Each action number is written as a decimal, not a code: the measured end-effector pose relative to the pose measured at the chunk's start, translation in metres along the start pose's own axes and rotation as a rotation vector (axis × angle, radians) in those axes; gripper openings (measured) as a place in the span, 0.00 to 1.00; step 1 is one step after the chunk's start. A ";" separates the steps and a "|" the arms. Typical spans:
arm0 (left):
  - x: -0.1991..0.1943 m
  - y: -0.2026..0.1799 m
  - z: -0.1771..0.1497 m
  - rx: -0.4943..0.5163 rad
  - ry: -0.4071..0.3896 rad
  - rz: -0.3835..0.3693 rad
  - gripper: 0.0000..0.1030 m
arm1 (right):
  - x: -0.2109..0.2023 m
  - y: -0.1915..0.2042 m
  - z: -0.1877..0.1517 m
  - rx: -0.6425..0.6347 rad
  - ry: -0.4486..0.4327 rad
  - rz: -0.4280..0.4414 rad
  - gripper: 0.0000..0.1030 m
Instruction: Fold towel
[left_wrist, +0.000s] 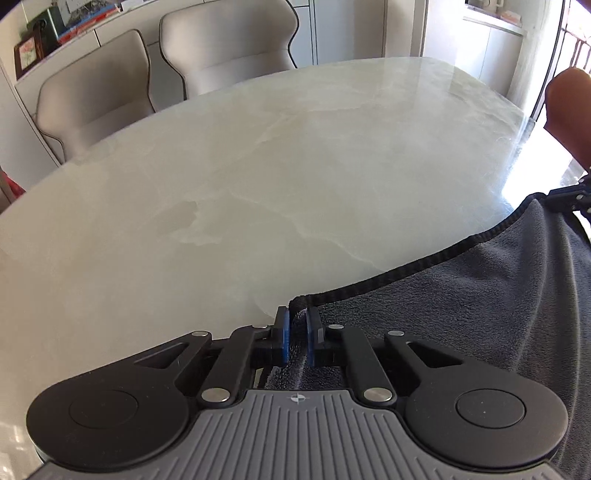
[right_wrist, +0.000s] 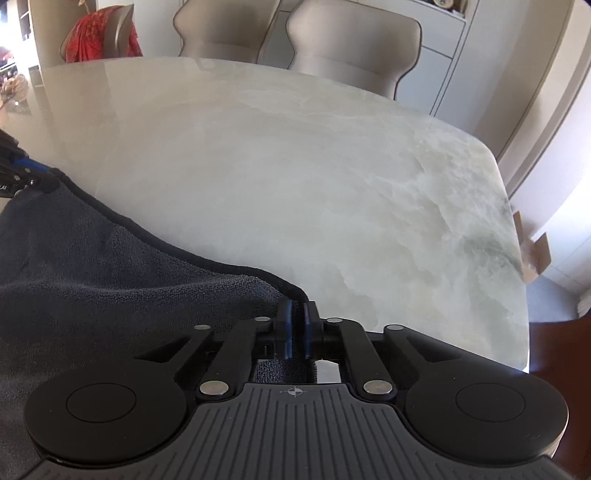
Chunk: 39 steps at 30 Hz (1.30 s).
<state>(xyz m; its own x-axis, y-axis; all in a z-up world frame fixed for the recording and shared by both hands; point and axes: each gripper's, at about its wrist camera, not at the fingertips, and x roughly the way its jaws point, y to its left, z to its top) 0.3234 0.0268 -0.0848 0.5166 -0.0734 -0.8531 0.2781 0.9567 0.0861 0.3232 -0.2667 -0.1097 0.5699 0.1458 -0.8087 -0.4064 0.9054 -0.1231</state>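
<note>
Desk (left_wrist: 258, 177): pale marble top, rounded corners, fills most of both wrist views; its surface lies below and ahead of both tools.
Chairs (left_wrist: 92, 92): two beige upholstered chairs stand at the far edge of the desk.
Towel (left_wrist: 480, 295): dark grey terry with a black stitched hem; held up over the near part of the desk, stretched between the two tools, its hem sagging in a curve between them.
Left hand-held gripper (left_wrist: 298, 332): points forward over the desk, roughly level; blue-padded fingers (left_wrist: 283, 339) are closed on one towel corner, cloth visible in the narrow gap.
Right hand-held gripper (right_wrist: 296, 328): points forward likewise, to the right of the other tool; fingers nearly together, pinching the hem at the opposite corner.
Person's arm (left_wrist: 569, 118): bare skin at the right edge of the left wrist view, above the towel.
</note>
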 end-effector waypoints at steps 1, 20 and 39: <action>0.001 0.002 0.000 -0.014 -0.001 0.001 0.06 | -0.002 -0.002 0.001 0.010 -0.009 -0.005 0.04; -0.003 0.016 0.002 -0.090 0.002 0.048 0.13 | 0.017 -0.010 0.016 0.009 0.019 -0.067 0.06; -0.126 -0.004 -0.080 -0.207 -0.065 0.128 0.59 | -0.091 0.016 -0.045 0.100 -0.008 -0.111 0.36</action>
<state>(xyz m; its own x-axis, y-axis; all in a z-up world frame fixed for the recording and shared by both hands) 0.1927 0.0551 -0.0187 0.5897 0.0408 -0.8066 0.0385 0.9962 0.0785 0.2325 -0.2833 -0.0637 0.6133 0.0459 -0.7886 -0.2679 0.9512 -0.1530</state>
